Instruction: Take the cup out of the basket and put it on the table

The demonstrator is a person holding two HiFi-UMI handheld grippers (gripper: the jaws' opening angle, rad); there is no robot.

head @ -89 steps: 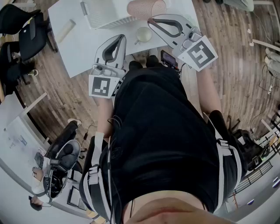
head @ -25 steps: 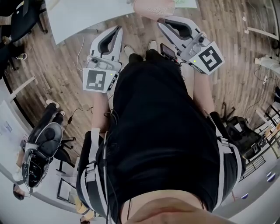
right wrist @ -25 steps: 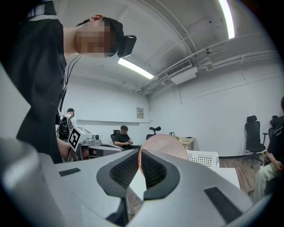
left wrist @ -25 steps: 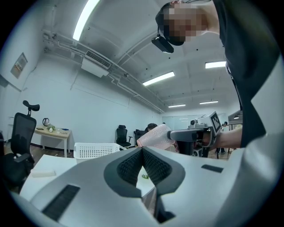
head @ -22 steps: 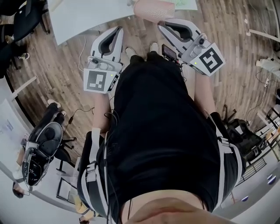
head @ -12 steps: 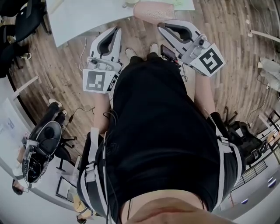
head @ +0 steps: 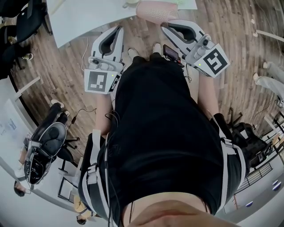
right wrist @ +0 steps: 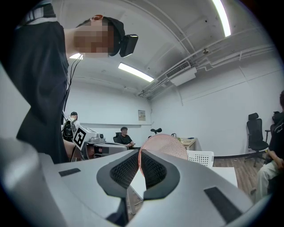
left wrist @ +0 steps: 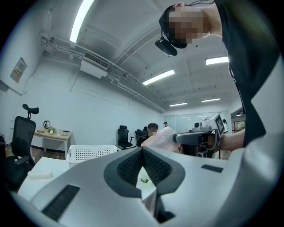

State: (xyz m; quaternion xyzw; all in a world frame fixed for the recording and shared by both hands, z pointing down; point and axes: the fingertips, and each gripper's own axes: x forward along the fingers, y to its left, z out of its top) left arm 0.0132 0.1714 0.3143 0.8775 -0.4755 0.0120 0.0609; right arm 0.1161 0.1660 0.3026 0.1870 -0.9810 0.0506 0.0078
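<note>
Wooden floor (head: 66, 66) below: left gripper (head: 119, 29) fingers together, empty; right gripper (head: 164, 25) fingers clamp the pink cup (head: 153, 9).

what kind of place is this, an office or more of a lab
Most likely an open-plan office or lab workspace. A black office chair stands near a white table, the floor is wood-plank, a strip light runs along the ceiling, and a person sits farther back.
</note>
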